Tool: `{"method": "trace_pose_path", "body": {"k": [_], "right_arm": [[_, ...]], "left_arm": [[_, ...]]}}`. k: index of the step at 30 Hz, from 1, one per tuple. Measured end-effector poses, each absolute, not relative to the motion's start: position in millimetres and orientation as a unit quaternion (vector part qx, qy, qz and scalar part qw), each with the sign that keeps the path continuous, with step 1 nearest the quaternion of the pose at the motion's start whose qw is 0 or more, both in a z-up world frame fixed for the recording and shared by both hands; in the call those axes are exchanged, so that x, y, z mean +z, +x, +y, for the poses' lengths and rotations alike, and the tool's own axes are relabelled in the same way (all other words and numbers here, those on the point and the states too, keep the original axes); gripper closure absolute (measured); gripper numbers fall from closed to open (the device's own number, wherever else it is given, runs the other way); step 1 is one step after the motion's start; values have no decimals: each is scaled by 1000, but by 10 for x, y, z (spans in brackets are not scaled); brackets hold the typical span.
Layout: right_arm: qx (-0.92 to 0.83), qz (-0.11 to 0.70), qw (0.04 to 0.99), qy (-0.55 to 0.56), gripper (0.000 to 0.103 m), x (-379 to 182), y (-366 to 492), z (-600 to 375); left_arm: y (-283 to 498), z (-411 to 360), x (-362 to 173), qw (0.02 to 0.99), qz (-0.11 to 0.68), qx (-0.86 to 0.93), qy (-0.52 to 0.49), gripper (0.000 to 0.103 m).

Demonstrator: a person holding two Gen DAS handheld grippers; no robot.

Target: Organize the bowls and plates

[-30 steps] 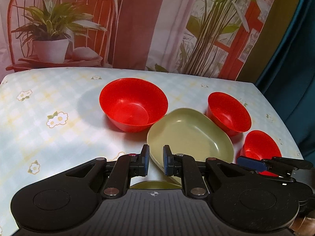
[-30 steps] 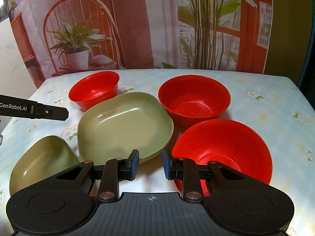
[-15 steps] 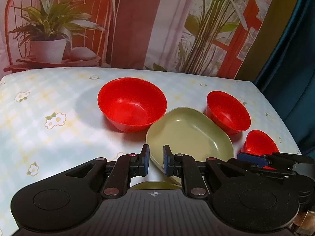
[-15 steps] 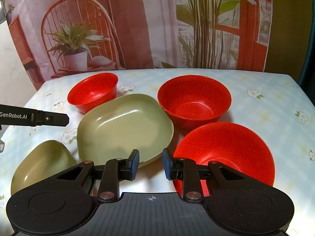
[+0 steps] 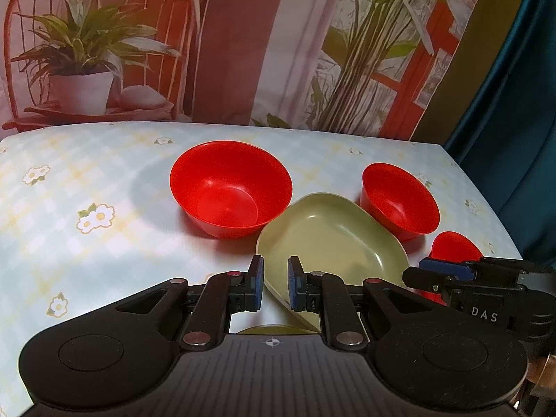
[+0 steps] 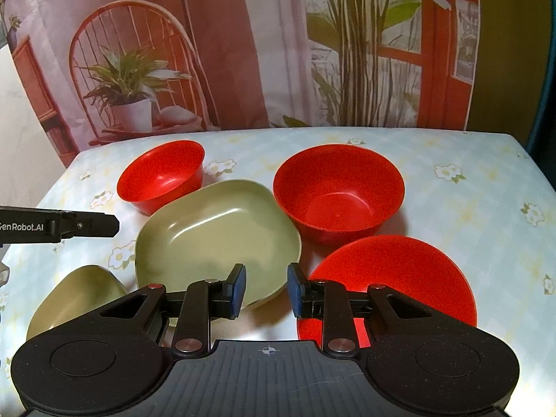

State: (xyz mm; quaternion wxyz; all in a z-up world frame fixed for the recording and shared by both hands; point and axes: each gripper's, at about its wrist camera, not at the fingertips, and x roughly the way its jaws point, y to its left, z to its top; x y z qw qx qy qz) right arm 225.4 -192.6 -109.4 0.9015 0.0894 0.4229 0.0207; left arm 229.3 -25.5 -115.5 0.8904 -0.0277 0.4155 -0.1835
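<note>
Tablecloth (image 6: 451, 208); small green plate (image 6: 76, 299) half hidden.

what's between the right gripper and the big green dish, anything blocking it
nothing visible does: the right gripper hangs just at the near rim of the big green dish, with no object between them. the nearest red bowl lies close on the right, beside the dish, not in the path.
</note>
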Motion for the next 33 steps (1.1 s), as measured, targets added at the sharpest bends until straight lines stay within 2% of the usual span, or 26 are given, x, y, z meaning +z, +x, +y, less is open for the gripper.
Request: {"method": "trace_pose_path", "body": {"k": [33], "right_arm": [[3, 441, 893, 86, 79, -1101, 2476, -1972]], "left_arm": [[2508, -192, -1397, 877, 440, -187, -54, 86]]}}
